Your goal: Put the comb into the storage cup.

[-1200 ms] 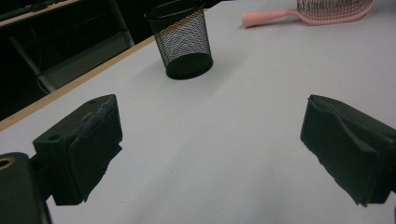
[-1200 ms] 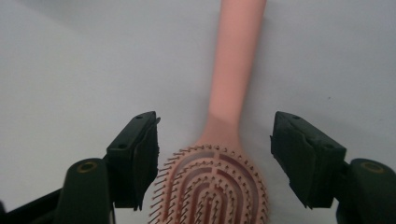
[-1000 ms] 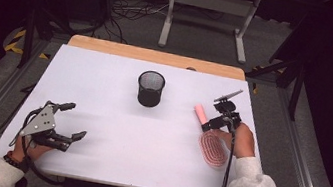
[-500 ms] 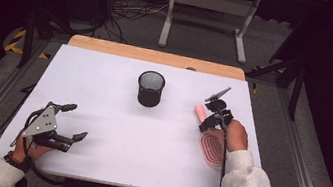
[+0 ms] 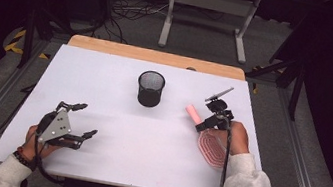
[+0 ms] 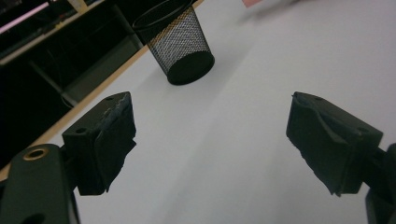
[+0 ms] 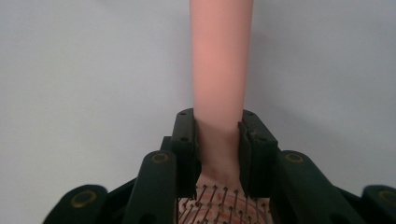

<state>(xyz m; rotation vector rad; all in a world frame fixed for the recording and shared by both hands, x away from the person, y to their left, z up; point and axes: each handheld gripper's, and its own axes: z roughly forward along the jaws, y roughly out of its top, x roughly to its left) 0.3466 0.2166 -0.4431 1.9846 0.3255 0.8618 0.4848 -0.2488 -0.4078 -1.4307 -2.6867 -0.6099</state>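
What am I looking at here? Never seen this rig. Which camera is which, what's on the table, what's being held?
There is no robot here: a person holds a two-jaw gripper in each hand at a white table. The high view looks down from above the person's side. The other two pictures come from cameras riding on the grippers, looking along their black jaws.

On the table stands a black mesh cup. A pink hairbrush is at the right.

The right gripper is shut on the brush's handle, with bristles visible just below the jaws. The left gripper is open and holds nothing, pointing roughly toward the cup.
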